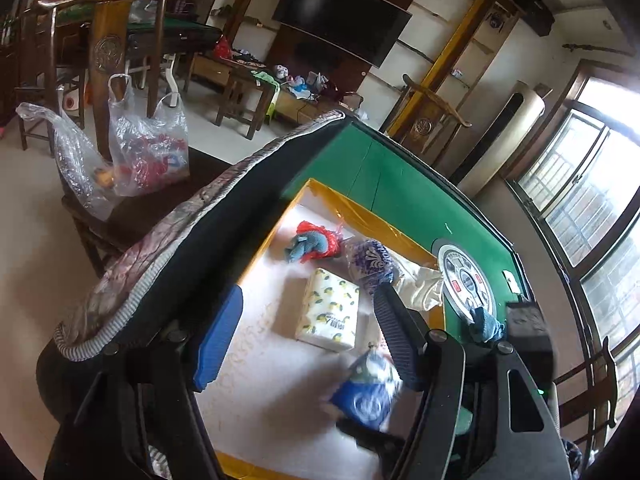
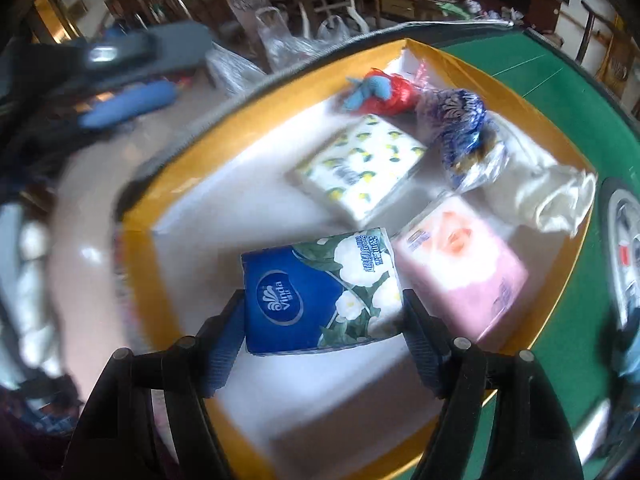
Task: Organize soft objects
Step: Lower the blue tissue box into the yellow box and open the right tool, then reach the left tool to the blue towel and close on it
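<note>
My right gripper (image 2: 324, 312) is shut on a blue Vinda tissue pack (image 2: 320, 292) and holds it just over the white floor of a yellow-rimmed box (image 2: 256, 116). In the box lie a lemon-print tissue pack (image 2: 360, 164), a pink tissue pack (image 2: 460, 268), a blue plush toy on a red bag (image 2: 376, 88), a blue-white patterned bag (image 2: 460, 120) and a white cloth (image 2: 560, 196). My left gripper (image 1: 308, 336) is open above the box, over the lemon-print pack (image 1: 330, 308). The blue pack (image 1: 366, 392) shows blurred under its right finger.
The box sits on a green mahjong table (image 1: 400, 184) with a round centre panel (image 1: 466, 280). A blue sock-like toy (image 1: 486, 326) lies by that panel. Plastic bags (image 1: 148, 148) rest on a chair at the left. Wooden chairs stand around.
</note>
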The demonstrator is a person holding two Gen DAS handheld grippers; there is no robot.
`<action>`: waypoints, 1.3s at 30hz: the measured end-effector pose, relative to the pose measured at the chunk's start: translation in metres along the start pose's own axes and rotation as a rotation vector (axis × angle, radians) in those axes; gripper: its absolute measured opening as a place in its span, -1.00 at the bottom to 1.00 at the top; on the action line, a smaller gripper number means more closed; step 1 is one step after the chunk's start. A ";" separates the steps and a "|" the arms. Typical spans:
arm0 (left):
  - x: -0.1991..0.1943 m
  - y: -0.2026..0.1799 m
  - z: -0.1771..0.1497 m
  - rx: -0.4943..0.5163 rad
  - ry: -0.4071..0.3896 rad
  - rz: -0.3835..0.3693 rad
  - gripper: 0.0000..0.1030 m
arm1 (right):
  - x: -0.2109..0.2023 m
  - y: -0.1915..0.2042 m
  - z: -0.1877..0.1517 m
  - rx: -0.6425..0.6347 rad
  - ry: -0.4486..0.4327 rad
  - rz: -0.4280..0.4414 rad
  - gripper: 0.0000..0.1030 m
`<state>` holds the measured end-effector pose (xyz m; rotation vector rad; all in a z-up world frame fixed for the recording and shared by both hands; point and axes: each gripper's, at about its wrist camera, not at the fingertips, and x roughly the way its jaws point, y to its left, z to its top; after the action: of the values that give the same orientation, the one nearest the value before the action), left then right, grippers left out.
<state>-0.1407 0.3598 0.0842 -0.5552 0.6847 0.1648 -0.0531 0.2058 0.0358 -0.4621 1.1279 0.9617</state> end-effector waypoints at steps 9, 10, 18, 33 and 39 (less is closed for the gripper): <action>0.001 0.008 -0.005 -0.012 0.002 -0.012 0.31 | 0.007 -0.034 0.016 0.065 -0.022 -0.113 0.39; 0.001 0.007 -0.005 -0.010 0.008 -0.014 0.31 | 0.000 -0.038 0.012 0.070 -0.034 -0.093 0.39; 0.006 -0.010 -0.006 -0.015 0.019 -0.038 0.39 | -0.085 -0.077 -0.035 0.187 -0.226 0.009 0.42; 0.021 -0.114 -0.049 0.170 0.122 -0.228 0.39 | -0.076 -0.283 -0.071 0.598 -0.125 -0.101 0.42; 0.015 -0.121 -0.053 0.207 0.116 -0.219 0.39 | -0.074 -0.231 -0.075 0.554 -0.094 0.292 0.49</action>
<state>-0.1196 0.2286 0.0935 -0.4389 0.7382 -0.1427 0.0901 -0.0039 0.0400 0.1991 1.3357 0.8611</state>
